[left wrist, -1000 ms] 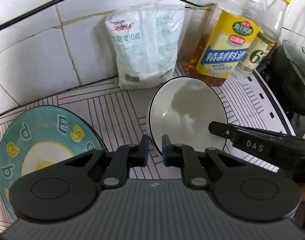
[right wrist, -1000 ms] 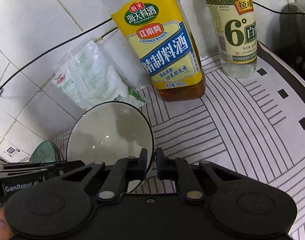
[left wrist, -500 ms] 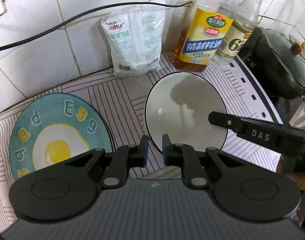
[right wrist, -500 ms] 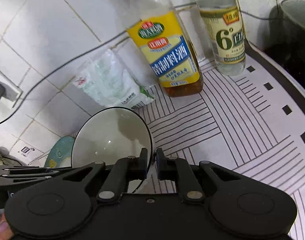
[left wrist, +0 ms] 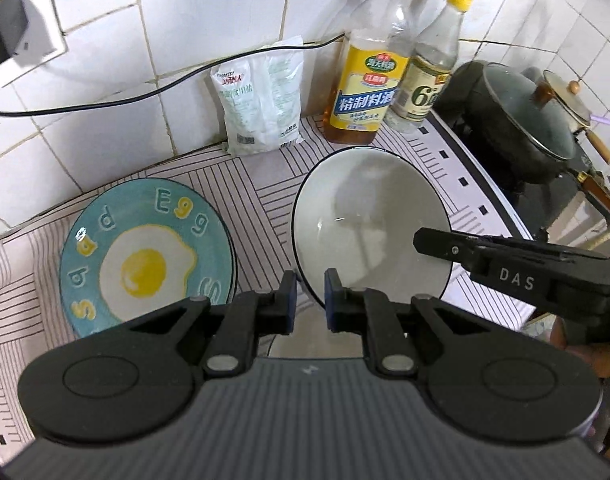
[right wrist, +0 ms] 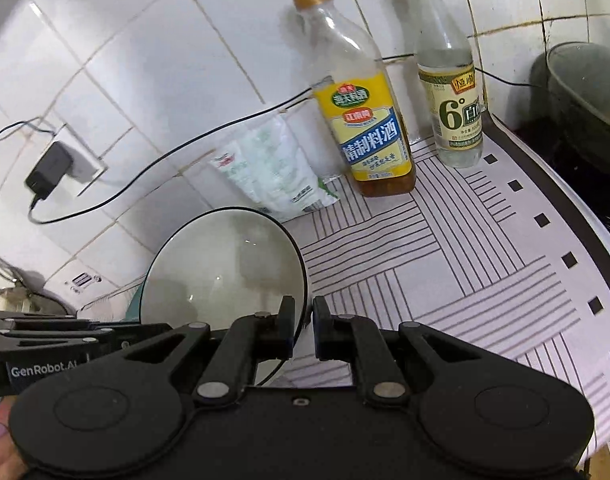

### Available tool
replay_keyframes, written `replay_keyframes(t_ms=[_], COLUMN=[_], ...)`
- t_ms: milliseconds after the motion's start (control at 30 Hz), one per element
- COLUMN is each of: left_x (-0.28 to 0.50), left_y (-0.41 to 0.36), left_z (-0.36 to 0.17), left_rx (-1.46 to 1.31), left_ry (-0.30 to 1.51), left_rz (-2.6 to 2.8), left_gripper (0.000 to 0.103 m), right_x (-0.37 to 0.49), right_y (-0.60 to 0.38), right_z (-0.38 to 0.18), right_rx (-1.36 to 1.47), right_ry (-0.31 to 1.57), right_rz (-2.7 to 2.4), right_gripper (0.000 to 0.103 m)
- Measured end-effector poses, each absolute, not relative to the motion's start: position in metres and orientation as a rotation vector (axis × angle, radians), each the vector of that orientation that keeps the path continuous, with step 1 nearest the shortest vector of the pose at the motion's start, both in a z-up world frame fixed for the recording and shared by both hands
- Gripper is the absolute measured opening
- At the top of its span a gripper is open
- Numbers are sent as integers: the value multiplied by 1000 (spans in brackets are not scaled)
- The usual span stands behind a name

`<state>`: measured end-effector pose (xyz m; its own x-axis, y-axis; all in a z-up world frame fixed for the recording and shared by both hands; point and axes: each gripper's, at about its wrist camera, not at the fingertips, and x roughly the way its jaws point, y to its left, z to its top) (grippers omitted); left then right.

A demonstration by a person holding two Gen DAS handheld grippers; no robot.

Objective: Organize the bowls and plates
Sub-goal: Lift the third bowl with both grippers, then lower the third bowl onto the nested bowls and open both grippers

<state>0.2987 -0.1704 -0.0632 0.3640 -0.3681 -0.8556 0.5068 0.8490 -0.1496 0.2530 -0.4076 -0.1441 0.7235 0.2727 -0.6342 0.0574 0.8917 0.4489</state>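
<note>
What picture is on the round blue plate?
A fried egg with yellow yolk on the plate, ringed by letters; clearest in the left wrist view.

The teal plate on the left carries raised letters "Egg" along its far rim. The near-right hand-held gripper is marked "DAS"; the other hand-held gripper reads "GenRobot.AI". The far clear bottle shows a large "6°". The yellow-labelled bottle bears Chinese characters, as does the salt bag.
</note>
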Motion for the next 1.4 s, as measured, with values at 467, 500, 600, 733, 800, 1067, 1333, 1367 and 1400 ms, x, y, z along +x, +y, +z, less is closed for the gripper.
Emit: replay_keyframes(t_ms=[467,500,600,733,800,1067,1333,1367,1400], left_x=[257,256,253,251,251,247,250,251,251], left_y=[-133,-132,-130,-127,-125,-126,-125,-126,-127], left_z=[-68,-73,-88,-103,-109,-114,-124,-124,-124], left_rx=[103,104,111,91,79,103,99,103,109], left_ry=[1094,1105,1129,1133,1160,1178,1222,1221,1219], left_rz=[-560,-557,-543,-540,-551,-536,-542,-541,-539], left_gripper=[12,12,12,12,12,12,13,13,13], right_x=[206,204,200,200,198,192,190,190,190], right_y=[-378,-376,-370,-369,-366,-343,-332,-331,-330], right_z=[-137,-140,-152,-169,-171,-172,-179,-180,-180], right_rx=[412,409,410,436,414,251,152,133,124], right_ry=[759,760,758,768,767,747,745,740,739], right_rz=[143,140,127,113,105,76,55,51,48], right_gripper=[13,13,13,13,13,13,12,12,12])
